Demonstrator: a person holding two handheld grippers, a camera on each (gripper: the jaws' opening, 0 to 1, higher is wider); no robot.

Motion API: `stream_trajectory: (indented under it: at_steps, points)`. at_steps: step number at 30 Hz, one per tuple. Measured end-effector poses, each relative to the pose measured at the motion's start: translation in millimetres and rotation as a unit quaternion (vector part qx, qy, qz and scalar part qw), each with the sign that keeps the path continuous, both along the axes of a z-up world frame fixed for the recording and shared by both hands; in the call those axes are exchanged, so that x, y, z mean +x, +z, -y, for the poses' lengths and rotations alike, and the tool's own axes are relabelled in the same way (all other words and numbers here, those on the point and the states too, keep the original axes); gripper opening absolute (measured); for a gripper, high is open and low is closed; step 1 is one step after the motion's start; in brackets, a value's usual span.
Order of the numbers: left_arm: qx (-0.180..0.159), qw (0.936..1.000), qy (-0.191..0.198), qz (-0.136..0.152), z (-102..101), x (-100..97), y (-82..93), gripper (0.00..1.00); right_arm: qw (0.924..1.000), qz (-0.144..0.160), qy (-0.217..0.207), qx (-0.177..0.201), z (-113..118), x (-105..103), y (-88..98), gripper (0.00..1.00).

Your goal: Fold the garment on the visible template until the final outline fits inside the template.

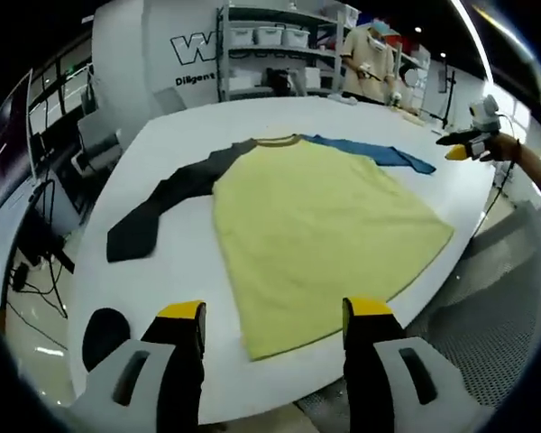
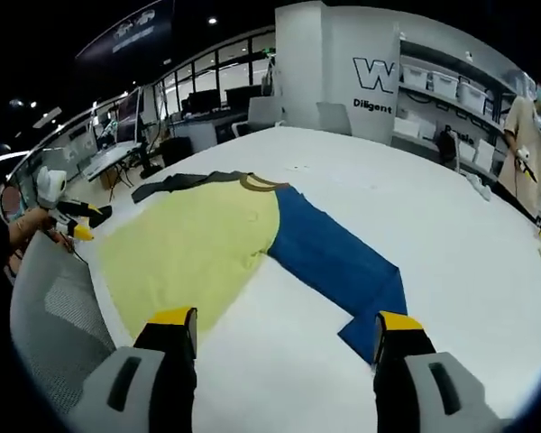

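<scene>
The garment (image 1: 316,234) is lying flat and spread out on the white surface (image 1: 189,135), a long-sleeved shirt with a yellow body, one dark grey sleeve (image 1: 167,203) and one blue sleeve (image 1: 379,153). In the left gripper view the hem is facing the camera and the brown collar is lying at the far end. The grey sleeve is stretching away to the left of the view, and the blue sleeve is showing past the far right shoulder.

The left tongs (image 1: 275,316) are hovering just short of the hem, with jaws standing wide apart and nothing between the yellow tips. The right tongs (image 1: 460,146) are showing at the far right edge of that view, held in a hand beyond the surface; I cannot tell their opening from there.

In the right gripper view the blue sleeve (image 2: 338,262) is running toward the camera. The right tongs (image 2: 284,329) are sitting near its cuff, gaping wide and holding nothing. The left tongs (image 2: 81,224) are appearing at the left edge.

A person (image 1: 370,59) is standing by shelving (image 1: 270,41) in the background.
</scene>
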State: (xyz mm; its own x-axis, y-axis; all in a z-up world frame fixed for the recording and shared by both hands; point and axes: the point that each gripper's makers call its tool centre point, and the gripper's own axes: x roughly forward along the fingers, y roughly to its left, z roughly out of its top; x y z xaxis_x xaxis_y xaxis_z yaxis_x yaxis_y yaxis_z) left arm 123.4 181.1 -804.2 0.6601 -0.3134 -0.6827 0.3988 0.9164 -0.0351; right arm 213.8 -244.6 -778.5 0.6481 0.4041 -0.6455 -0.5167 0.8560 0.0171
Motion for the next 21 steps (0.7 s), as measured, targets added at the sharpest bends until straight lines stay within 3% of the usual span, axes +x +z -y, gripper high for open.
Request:
stream_trajectory:
  at_steps: [8,16,21]
  points:
    - [-0.007,0.9999,0.006,0.009,7,1.1,5.4,0.79,0.9998,-0.019,-0.001,-0.008,13,17,-20.2,0.74]
    - [-0.009,0.9998,0.016,0.008,15,5.6,9.2,0.90,0.9982,-0.051,0.004,-0.031,32,27,-51.3,0.55]
    - [-0.003,0.9998,0.017,0.011,18,7.6,13.5,0.97,0.9971,-0.065,0.007,-0.039,37,28,-62.9,0.51]
